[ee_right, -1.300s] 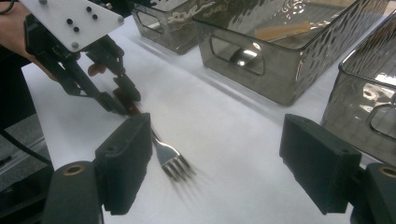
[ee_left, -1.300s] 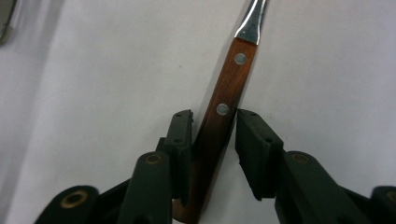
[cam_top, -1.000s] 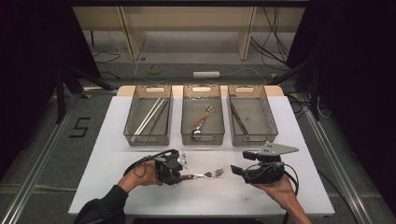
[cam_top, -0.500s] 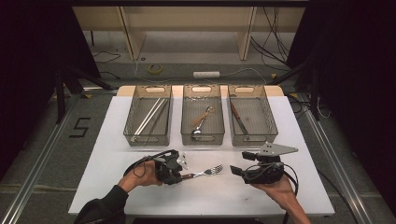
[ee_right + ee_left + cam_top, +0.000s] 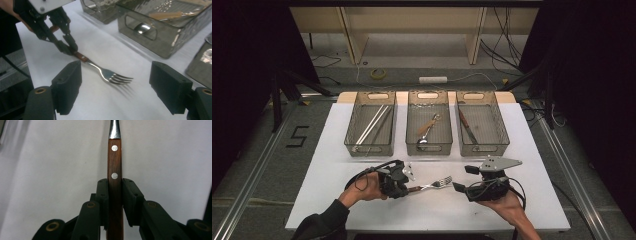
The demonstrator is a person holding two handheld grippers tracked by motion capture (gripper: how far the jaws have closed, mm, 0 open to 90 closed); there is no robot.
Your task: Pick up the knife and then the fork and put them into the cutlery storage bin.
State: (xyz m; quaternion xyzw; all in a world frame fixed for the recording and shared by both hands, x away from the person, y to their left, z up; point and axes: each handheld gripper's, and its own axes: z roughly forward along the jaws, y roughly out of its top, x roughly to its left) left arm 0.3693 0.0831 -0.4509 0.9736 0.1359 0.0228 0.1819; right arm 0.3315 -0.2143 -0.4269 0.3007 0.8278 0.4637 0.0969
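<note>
High view: left claw (image 5: pixel 408 189) pinching fork (image 5: pixel 435 184) on bare table (image 5: pixel 332 165); right claw (image 5: pixel 460 180) spread.

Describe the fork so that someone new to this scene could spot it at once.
On the white table, in front of the three mesh baskets, the fork lies between the two grippers. Its wooden handle is clamped in the left gripper; unlike the other cutlery, it is outside the baskets.

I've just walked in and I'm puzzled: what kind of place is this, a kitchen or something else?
Probably a lab or recording studio, not a kitchen. A white table stands between black curtains, loose cables lie on the floor, and a person sorts cutlery into three mesh baskets using a hand-held left gripper on a fork.
</note>
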